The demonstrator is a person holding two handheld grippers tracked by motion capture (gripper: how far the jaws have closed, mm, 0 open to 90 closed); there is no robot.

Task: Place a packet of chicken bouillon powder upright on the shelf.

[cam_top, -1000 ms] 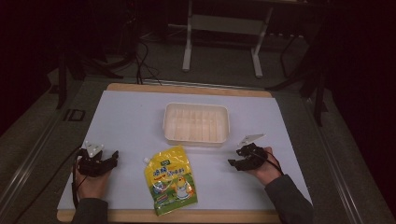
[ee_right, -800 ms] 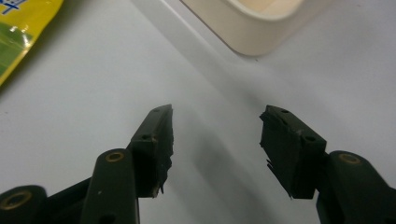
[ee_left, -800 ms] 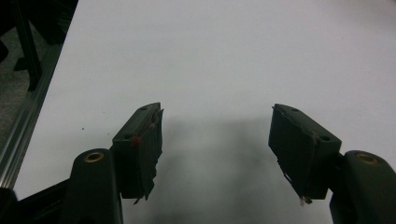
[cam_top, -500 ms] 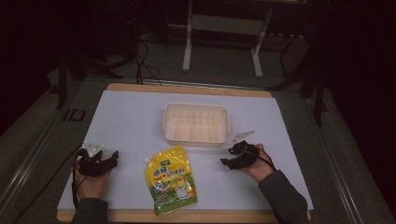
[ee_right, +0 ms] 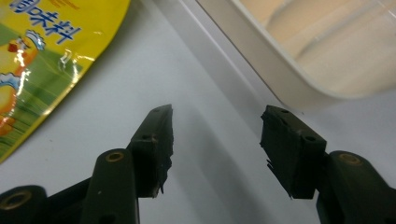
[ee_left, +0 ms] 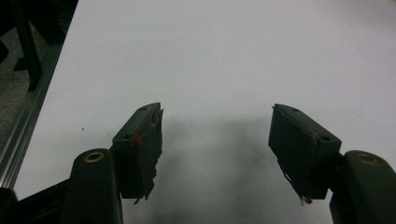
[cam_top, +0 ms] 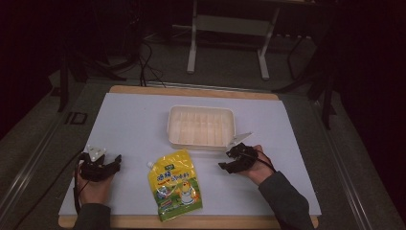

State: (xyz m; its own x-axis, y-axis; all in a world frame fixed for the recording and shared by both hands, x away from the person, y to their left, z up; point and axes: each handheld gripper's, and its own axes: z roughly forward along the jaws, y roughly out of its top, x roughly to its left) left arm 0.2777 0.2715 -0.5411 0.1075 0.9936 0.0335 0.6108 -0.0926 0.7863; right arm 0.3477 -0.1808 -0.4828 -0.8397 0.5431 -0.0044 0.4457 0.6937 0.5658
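Note:
A yellow pouch (cam_top: 175, 184) with a spout and printed cartoon art lies flat near the table's front edge; its corner also shows in the right gripper view (ee_right: 42, 60). Behind it stands an empty cream tray (cam_top: 201, 126), whose rim (ee_right: 280, 79) crosses the right gripper view. My left gripper (cam_top: 114, 162) rests low at the front left, open over bare table (ee_left: 217, 135). To the pouch's right and just in front of the tray sits my right gripper (cam_top: 226, 164), open with nothing between its jaws (ee_right: 217, 135).
A white mat (cam_top: 134, 120) covers the wooden table (cam_top: 191, 90). A metal rail (ee_left: 28, 116) runs along the table's left edge. Beyond the table stand a dark floor, cables (cam_top: 143, 57) and a white stand (cam_top: 227, 28).
My right gripper has moved left and slightly forward, toward the pouch and along the tray's front. The left gripper has stayed put.

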